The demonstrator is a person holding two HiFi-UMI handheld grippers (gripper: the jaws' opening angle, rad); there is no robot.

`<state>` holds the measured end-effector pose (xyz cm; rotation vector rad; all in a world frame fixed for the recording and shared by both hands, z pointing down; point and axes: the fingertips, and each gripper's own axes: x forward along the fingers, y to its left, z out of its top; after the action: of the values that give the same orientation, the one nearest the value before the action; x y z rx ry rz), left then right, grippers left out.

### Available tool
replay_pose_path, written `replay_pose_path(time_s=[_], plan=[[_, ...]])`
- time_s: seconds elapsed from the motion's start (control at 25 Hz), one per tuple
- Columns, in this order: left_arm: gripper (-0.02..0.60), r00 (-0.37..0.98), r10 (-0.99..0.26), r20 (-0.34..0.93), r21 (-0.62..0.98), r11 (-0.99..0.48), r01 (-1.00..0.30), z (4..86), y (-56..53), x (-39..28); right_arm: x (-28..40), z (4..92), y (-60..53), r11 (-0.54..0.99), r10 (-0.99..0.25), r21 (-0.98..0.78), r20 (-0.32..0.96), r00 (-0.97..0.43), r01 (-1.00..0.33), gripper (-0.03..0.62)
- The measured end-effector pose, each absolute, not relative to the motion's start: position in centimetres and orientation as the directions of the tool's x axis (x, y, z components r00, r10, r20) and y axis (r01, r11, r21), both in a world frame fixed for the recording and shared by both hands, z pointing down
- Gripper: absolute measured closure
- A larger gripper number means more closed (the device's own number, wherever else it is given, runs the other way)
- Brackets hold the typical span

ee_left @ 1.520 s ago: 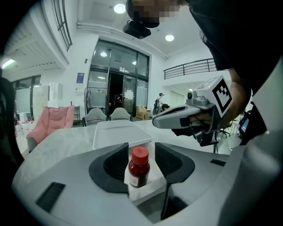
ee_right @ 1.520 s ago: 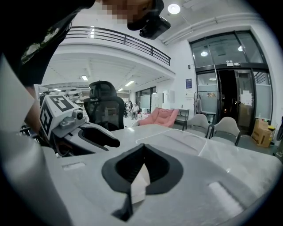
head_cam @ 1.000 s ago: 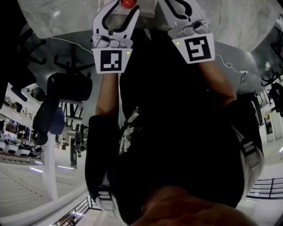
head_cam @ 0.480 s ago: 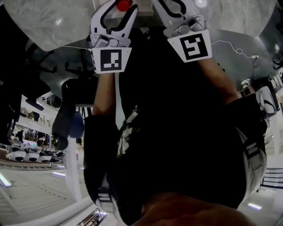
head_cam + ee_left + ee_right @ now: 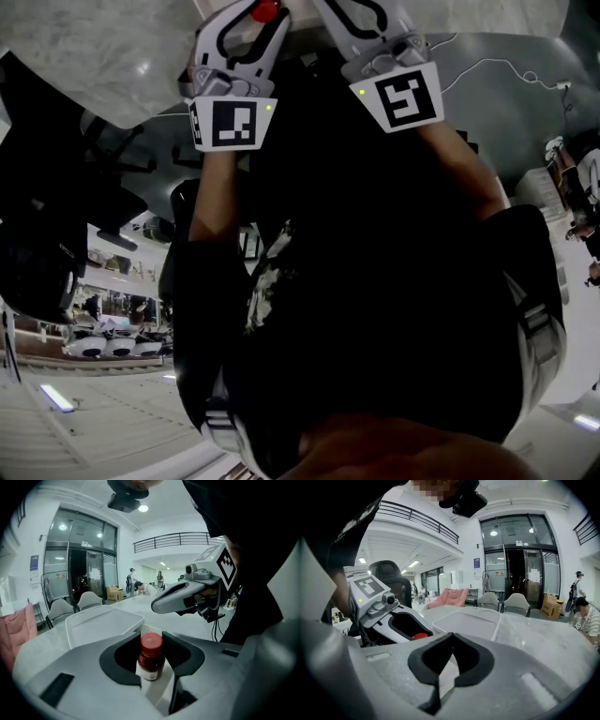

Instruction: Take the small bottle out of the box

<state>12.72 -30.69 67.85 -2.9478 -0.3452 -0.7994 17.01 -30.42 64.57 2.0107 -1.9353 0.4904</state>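
The head camera looks steeply down the person's front. The left claw (image 5: 253, 14) and right claw (image 5: 356, 9) sit at the frame's top edge, over the worktop (image 5: 84, 56). Each claw camera rides close behind its own jaws, facing across the worktop. Both show the white tray (image 5: 93, 623), the other claw and the small bottle (image 5: 151, 656).

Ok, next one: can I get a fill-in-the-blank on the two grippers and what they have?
Between the jaws of the left gripper stands a small ___.
Its cap is ___.
The right gripper is shut on an edge of the white ___.
Missing words: bottle; red; box.
The left gripper's jaws have just been closing round the bottle, which sits in the box.
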Motion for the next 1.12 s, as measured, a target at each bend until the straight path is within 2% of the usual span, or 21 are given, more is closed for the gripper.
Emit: replay_pose_path(time_s=[0.2,0.56,0.8,0.96,1.12], plan=[[0.431,0.852,0.243,0.464,0.041,-0.966,0.253,67.5,-31.9,12.7,16.7,64.6,-30.2,-0.122,-0.881,0.002,0.460,0.110,-0.992,0.599],[0.431,0.855,0.304,0.420,0.013,-0.944,0.329,64.5,-32.2,11.6,14.3,62.2,-30.0,-0.217,-0.875,0.032,0.437,0.209,-0.976,0.599],[0.431,0.864,0.300,0.404,0.030,-0.948,0.316,62.7,-32.6,11.3,13.9,61.1,-29.6,-0.252,-0.876,0.035,0.416,0.243,-0.967,0.599],[0.431,0.874,0.244,0.421,0.023,-0.966,0.258,61.9,-33.2,10.3,12.9,60.1,-29.9,-0.216,-0.897,0.033,0.387,0.212,-0.976,0.599],[0.431,0.890,0.183,0.418,0.033,-0.982,0.186,60.5,-32.9,10.4,12.6,59.0,-29.2,-0.094,-0.917,0.132,0.374,0.138,-0.987,0.599]])
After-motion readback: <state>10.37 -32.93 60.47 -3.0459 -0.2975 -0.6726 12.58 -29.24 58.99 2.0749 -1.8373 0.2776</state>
